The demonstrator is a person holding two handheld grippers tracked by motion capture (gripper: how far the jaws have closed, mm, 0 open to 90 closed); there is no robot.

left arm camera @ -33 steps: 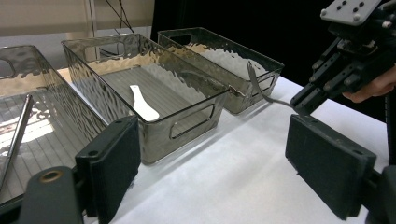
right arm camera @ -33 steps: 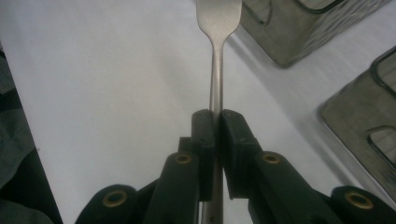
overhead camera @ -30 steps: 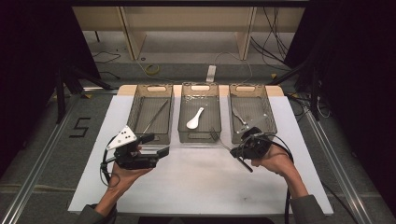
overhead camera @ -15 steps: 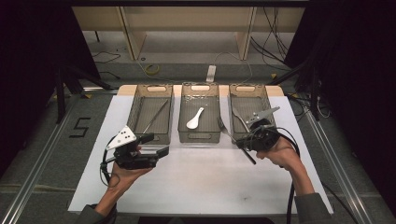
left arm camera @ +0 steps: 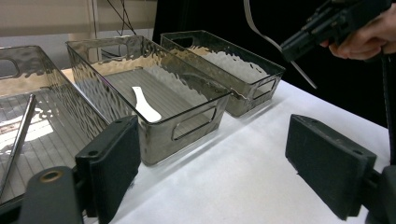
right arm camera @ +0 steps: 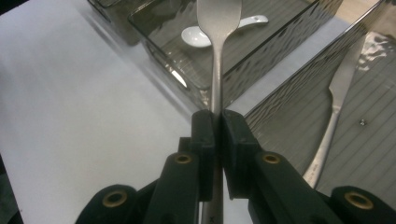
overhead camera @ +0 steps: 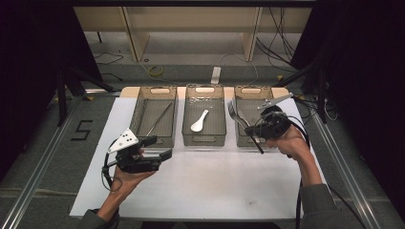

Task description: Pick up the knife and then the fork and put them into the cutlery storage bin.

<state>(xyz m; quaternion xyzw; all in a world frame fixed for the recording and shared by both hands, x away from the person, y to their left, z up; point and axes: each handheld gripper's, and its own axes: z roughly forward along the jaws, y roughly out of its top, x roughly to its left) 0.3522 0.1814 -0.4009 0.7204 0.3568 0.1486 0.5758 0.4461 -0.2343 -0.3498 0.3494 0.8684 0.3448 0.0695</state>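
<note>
1. Metal fork point(right arm camera: 218, 56) stood clamped by its handle between the right gripper's point(right arm camera: 218, 128) jaws, which were pressed together on it near the centre of the right gripper view; its head ran to the top edge of that frame.
2. Held this way, at the right of the high view, the fork point(overhead camera: 237, 116) hung over the near left corner of the right bin point(overhead camera: 253, 90), probably for sorting by type, since a knife point(right arm camera: 337, 98) already lay in that bin.
3. White spoon point(overhead camera: 199, 121) lay in the middle bin point(overhead camera: 204, 89), and a thin metal rod point(overhead camera: 159, 118) in the left bin point(overhead camera: 155, 90).
4. Left gripper point(overhead camera: 155, 149) waited at lower left over the white surface point(overhead camera: 200, 191), its jaws wide apart and holding nothing.
</note>
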